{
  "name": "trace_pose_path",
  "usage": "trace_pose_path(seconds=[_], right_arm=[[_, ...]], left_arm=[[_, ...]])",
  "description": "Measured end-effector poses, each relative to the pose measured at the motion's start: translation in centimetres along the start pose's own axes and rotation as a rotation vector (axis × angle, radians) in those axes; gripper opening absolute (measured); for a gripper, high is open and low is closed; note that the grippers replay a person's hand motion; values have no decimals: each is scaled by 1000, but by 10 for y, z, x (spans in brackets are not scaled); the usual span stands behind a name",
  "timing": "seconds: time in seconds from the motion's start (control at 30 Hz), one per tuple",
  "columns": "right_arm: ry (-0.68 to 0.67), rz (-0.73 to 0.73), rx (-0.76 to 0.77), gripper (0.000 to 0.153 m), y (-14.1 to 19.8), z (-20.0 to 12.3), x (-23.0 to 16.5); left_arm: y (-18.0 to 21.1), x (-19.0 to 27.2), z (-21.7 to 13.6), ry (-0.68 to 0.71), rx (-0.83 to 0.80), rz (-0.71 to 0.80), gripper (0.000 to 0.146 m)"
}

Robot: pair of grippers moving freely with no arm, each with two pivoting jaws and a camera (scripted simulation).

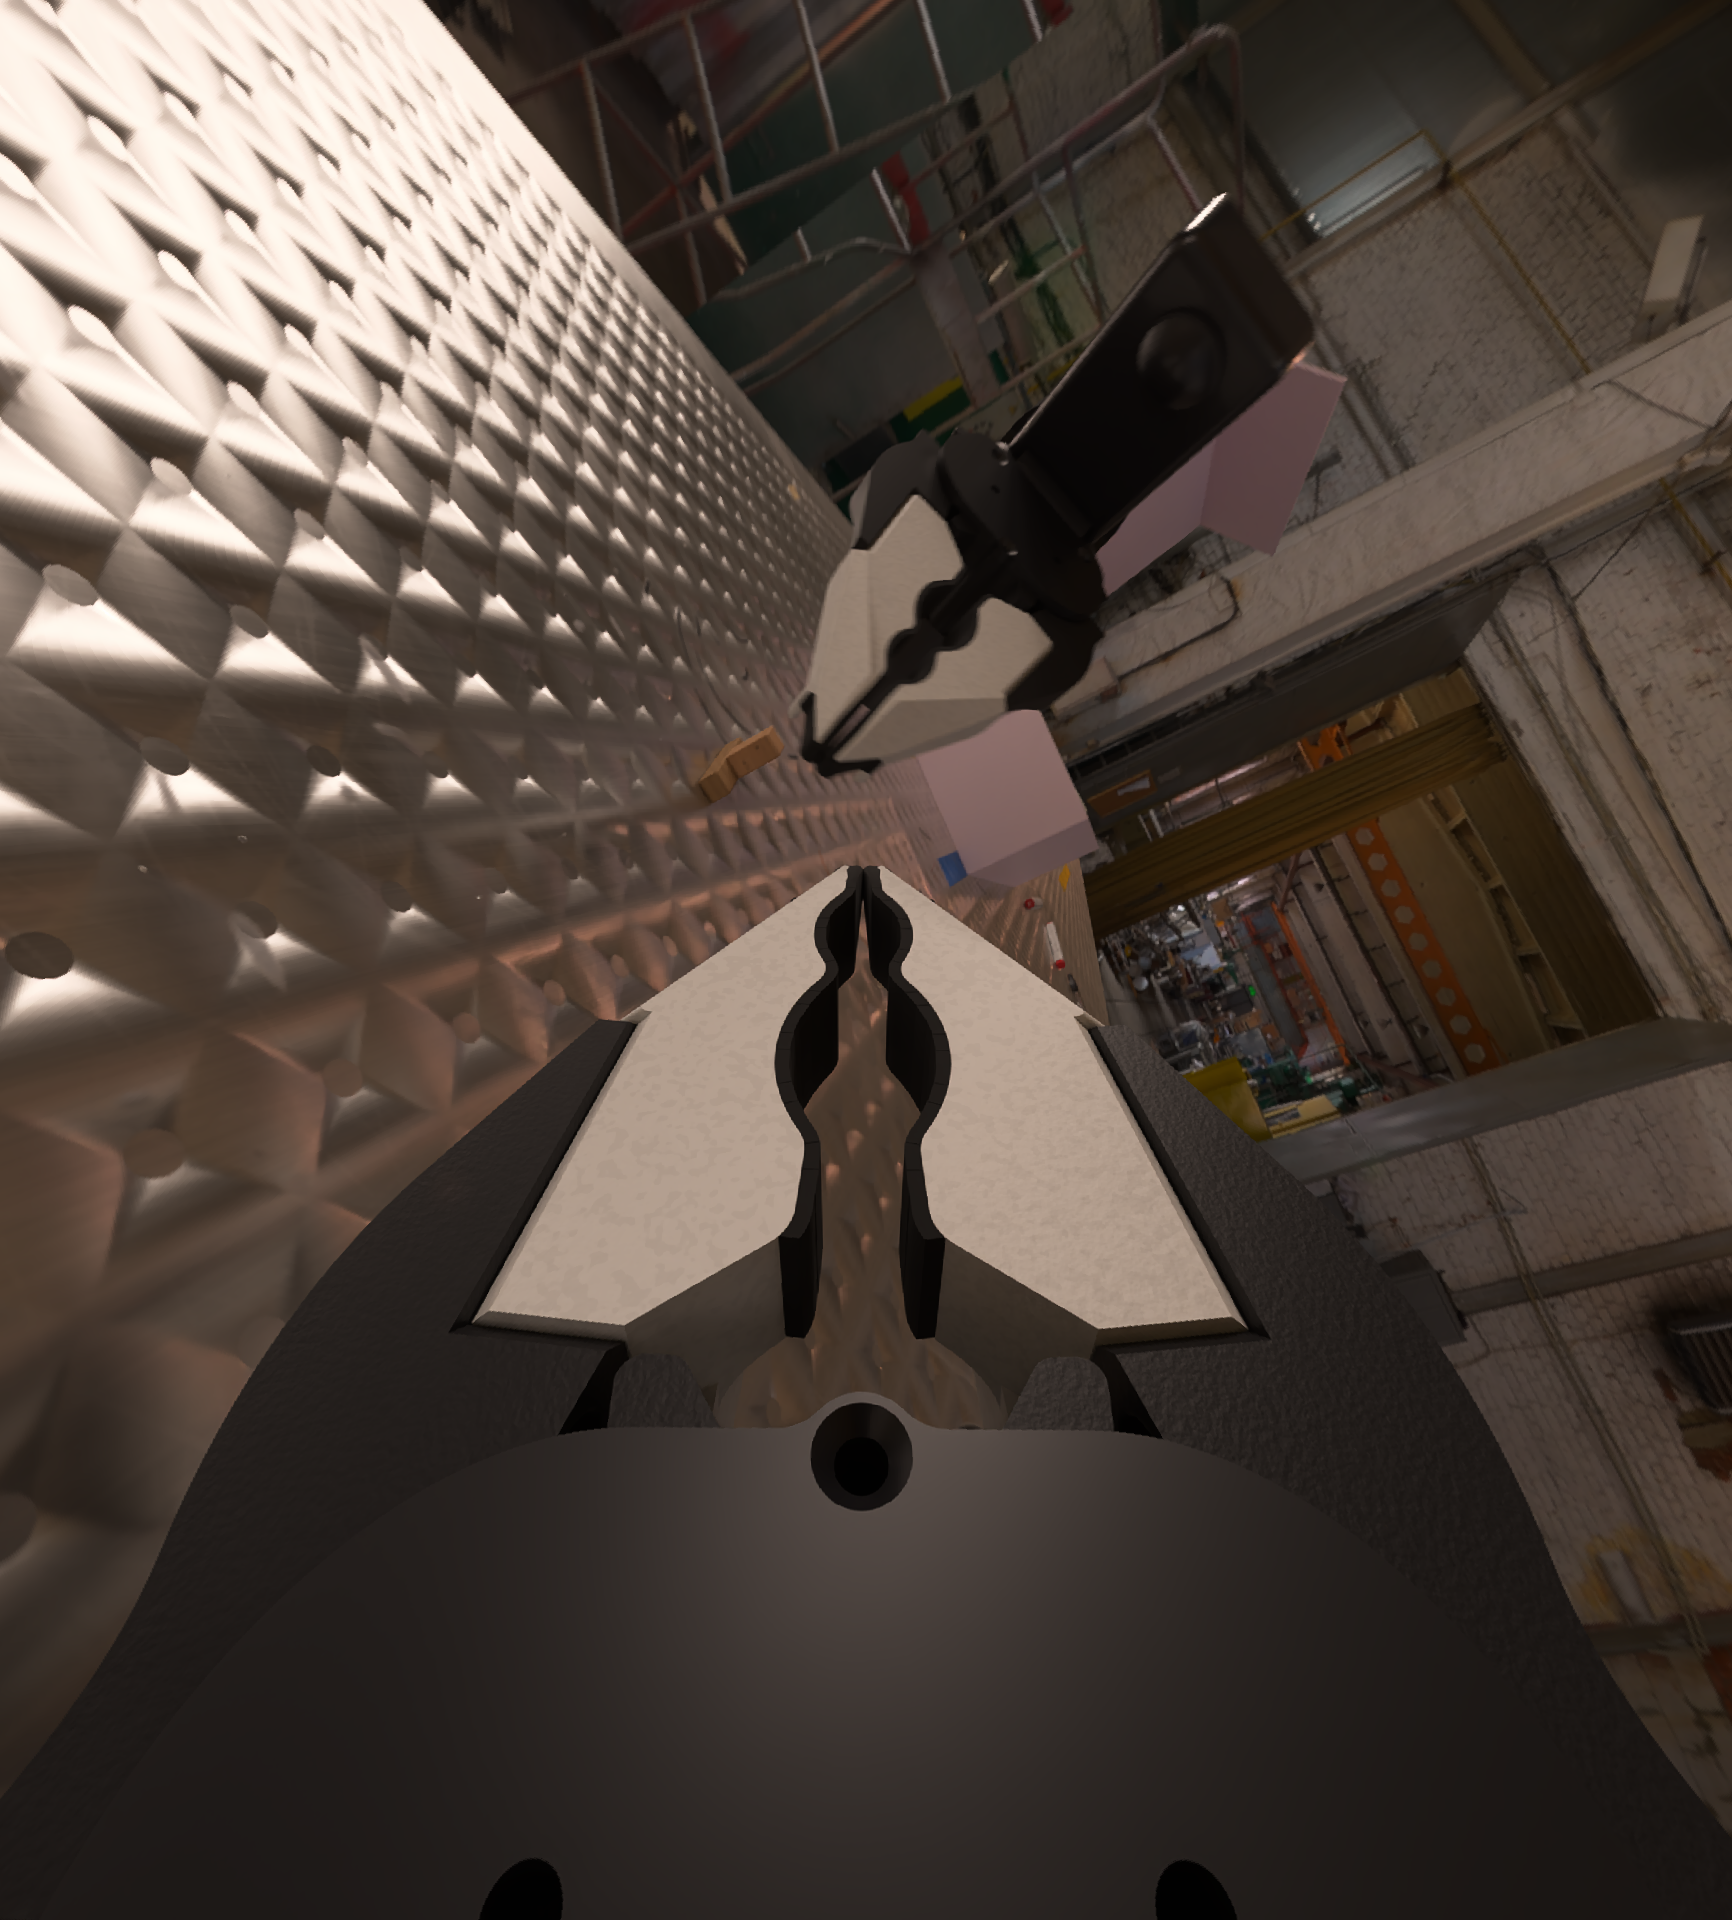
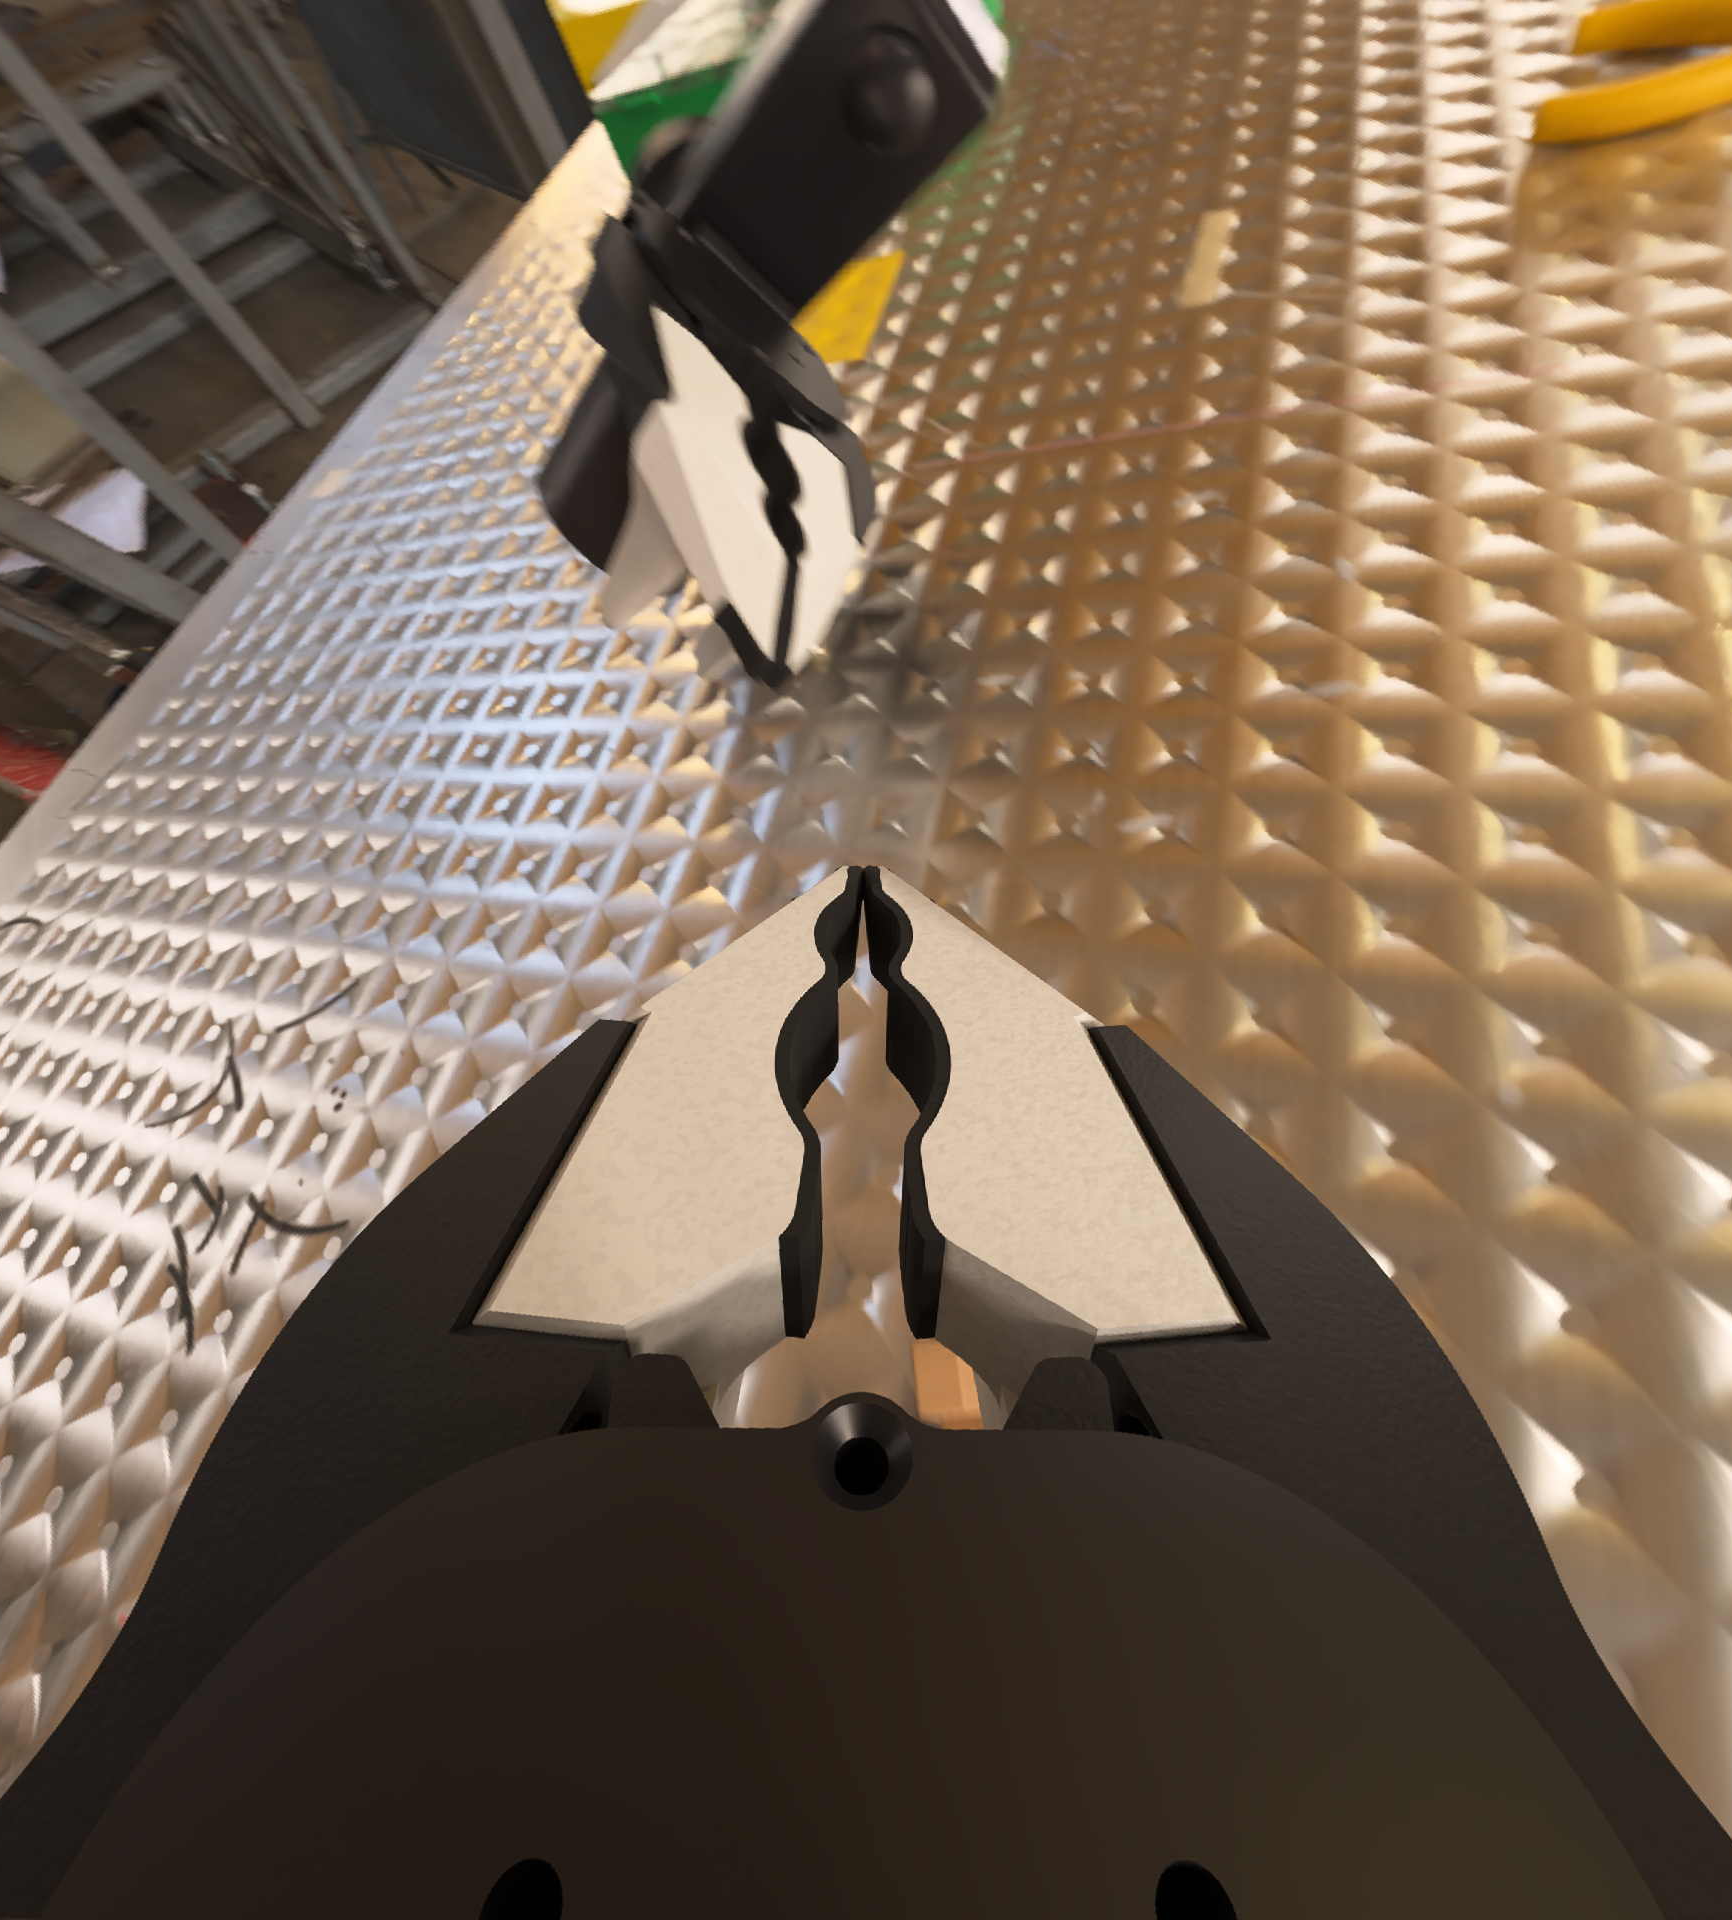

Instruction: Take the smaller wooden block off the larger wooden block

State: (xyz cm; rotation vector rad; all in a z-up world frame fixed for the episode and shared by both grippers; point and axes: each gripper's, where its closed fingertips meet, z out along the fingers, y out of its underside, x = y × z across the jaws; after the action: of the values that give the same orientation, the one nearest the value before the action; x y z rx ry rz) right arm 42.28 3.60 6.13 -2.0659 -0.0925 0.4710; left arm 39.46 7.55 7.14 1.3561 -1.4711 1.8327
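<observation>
The wooden blocks [image 1: 737,764] show small and far off on the studded metal table [image 1: 322,520], the smaller one resting on the larger. My left gripper [image 1: 862,873] is shut and empty, above the table and short of the blocks. My right gripper [image 1: 831,753] hovers beside the blocks, tips pointing towards them, shut and empty. In the right wrist view my right gripper [image 2: 862,873] is shut, and a sliver of wood [image 2: 945,1387] shows below, between the finger bases. The left gripper [image 2: 779,665] hangs over the table [image 2: 1257,727] ahead.
A pink box [image 1: 1007,810] stands on the table just past the right gripper, with a small blue item [image 1: 950,864] next to it. Yellow-handled pliers [image 2: 1662,83] lie at the far corner, and a yellow patch [image 2: 851,296] lies behind the left gripper. The table edge [image 2: 218,644] runs along the left.
</observation>
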Motion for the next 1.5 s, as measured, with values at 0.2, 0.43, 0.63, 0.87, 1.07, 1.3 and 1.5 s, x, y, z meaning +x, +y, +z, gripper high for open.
trace_pose_path(seconds=[0.2,0.43,0.63,0.87,1.07,1.3,1.5], right_arm=[[189,78,-16,0,15,-51,28],[346,-39,-254,16,65,-79,13],[366,-141,-313,17,81,-65,9],[310,-176,-293,18,78,-61,13],[184,-225,-340,13,73,-57,16],[99,-274,-411,11,76,-52,17],[75,-270,-418,8,77,-51,15]], left_arm=[[-10,28,-11,74,54,43,0],[-9,50,-4,132,35,69,0],[-7,60,-2,113,-6,99,0],[-7,69,-8,92,-12,129,0],[-6,71,-7,72,-23,150,0],[-2,70,-6,62,-28,141,0],[-2,68,-7,52,-24,138,0]])
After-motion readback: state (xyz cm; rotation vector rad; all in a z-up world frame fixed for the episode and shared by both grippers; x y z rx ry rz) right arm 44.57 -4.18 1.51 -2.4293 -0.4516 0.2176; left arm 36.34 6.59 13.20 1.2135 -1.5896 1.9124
